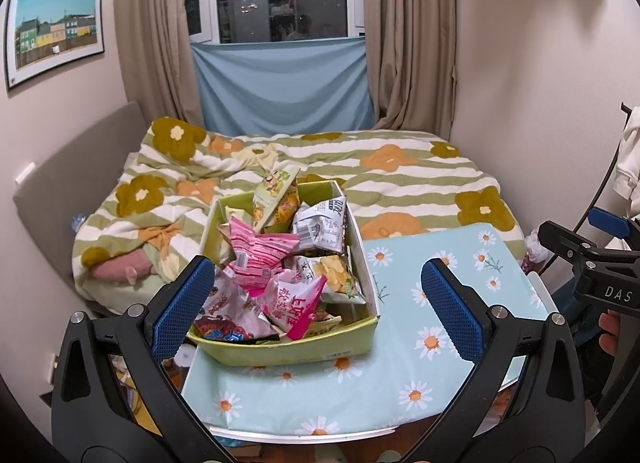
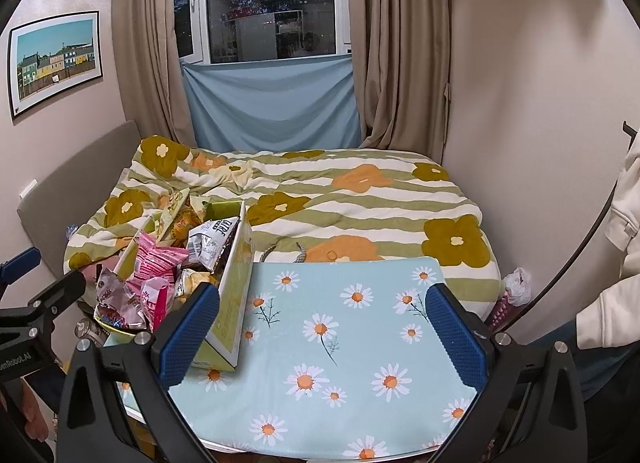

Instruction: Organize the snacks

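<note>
One box (image 1: pixel 280 347), perhaps nine snack packets (image 1: pixel 264 259), two grippers (image 1: pixel 316 303).

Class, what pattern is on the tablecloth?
White daisies on light blue tablecloth; clearest in the right wrist view.

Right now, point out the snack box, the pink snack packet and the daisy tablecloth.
snack box (image 1: pixel 288 349): left wrist view, near front wall.
pink snack packet (image 1: pixel 260 253): left wrist view, middle of the wrapper.
daisy tablecloth (image 2: pixel 360 343): right wrist view, bare patch mid-table.
</note>
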Motion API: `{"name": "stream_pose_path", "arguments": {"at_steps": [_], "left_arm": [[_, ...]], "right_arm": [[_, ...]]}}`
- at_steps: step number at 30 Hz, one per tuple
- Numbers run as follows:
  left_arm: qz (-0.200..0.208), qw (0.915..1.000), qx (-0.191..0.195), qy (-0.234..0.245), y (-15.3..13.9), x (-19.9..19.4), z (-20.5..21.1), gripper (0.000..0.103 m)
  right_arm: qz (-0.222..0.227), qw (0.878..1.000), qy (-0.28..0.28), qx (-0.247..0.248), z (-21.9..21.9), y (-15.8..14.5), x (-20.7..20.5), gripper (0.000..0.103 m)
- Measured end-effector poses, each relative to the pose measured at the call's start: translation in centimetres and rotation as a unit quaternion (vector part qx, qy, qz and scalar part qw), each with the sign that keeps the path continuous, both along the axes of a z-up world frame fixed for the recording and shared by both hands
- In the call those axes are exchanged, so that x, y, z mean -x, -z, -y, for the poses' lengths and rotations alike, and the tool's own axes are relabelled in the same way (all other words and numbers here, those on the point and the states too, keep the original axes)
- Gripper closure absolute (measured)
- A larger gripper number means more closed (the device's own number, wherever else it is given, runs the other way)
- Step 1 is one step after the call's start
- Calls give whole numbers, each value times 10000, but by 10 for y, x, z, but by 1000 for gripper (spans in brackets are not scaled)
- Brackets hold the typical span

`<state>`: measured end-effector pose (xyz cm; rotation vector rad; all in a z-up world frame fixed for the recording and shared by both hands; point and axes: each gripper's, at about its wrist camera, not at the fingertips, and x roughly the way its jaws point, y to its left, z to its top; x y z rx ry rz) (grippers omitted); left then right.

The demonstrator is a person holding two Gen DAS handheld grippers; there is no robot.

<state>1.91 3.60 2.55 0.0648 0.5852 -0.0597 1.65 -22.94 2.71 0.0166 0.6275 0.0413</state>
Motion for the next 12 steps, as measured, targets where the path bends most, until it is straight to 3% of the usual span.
{"name": "stream_pose_path", "arguments": {"at_steps": [12], "left_arm": [[79,10000,-58,2,3,-4,-1,0]], "right_arm": [[-37,10000,-9,-12,-1,-1,-1,0]]}}
